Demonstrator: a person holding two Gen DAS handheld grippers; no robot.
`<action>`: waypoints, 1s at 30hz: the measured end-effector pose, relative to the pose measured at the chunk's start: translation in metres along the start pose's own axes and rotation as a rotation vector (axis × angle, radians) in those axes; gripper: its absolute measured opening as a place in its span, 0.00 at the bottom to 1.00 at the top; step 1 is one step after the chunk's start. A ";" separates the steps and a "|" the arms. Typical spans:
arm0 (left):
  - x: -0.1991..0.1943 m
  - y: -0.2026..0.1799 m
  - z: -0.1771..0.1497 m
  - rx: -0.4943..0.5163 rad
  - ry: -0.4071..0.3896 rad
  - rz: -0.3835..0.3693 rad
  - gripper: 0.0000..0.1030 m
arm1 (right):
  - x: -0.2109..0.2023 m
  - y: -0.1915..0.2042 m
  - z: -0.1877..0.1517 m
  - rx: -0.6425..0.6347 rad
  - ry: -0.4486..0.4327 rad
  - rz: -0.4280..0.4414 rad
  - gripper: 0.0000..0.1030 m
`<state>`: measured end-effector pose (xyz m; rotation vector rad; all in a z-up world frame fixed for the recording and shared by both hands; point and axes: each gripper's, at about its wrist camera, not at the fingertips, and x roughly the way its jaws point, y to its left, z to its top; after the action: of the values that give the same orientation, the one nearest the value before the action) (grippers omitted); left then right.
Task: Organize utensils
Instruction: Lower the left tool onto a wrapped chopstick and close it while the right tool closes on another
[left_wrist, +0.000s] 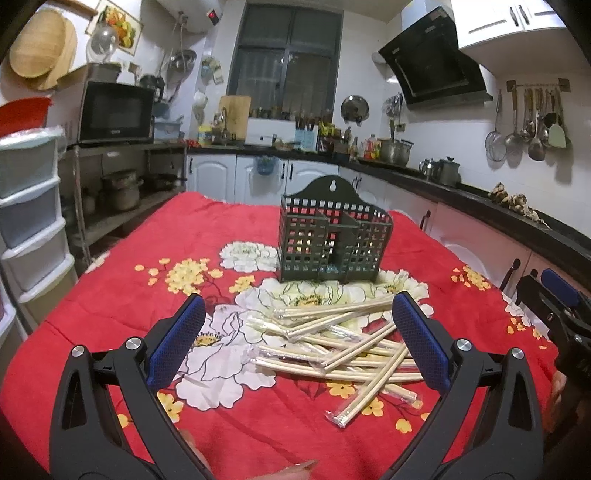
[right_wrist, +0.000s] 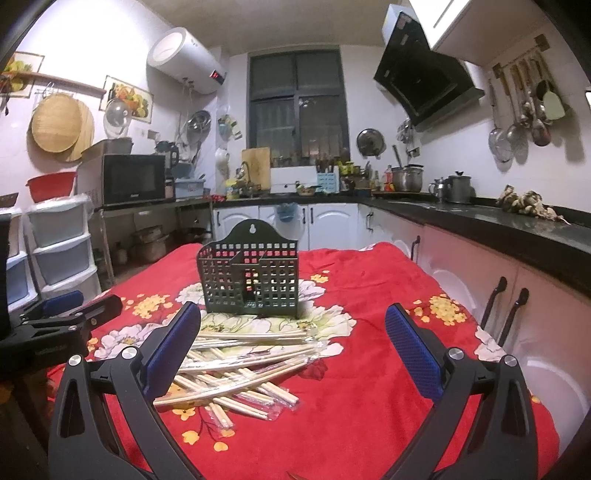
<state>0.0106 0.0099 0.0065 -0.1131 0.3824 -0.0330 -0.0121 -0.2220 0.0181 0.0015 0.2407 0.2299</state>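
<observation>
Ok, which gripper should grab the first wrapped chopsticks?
Probably left. The left gripper is open with the chopstick pile between its fingers; the right gripper has the pile off by its left finger.

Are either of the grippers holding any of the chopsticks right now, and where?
Neither: left gripper and right gripper have open, empty jaws above the chopsticks.

Red floral cloth (left_wrist: 110, 295), dark-green basket (left_wrist: 332, 243)

Table under red floral cloth (left_wrist: 122, 295) fills lower half of both views. Dark green slotted utensil holder (left_wrist: 330, 242) stands upright at frame centre (compartments look empty). Heap of wrapped wooden chopsticks (left_wrist: 343, 343) lies crisscrossed just below it, on white flower print.
</observation>
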 end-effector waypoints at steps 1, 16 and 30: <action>0.003 0.002 0.001 -0.006 0.013 -0.002 0.91 | 0.003 0.000 0.002 -0.006 0.007 0.005 0.94; 0.051 0.033 0.035 -0.044 0.162 -0.089 0.91 | 0.061 -0.017 0.040 0.022 0.196 0.066 0.94; 0.128 0.032 0.025 -0.102 0.426 -0.251 0.68 | 0.115 -0.053 0.018 0.050 0.389 0.028 0.75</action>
<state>0.1387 0.0379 -0.0213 -0.2559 0.7943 -0.2886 0.1129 -0.2472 0.0065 0.0097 0.6345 0.2508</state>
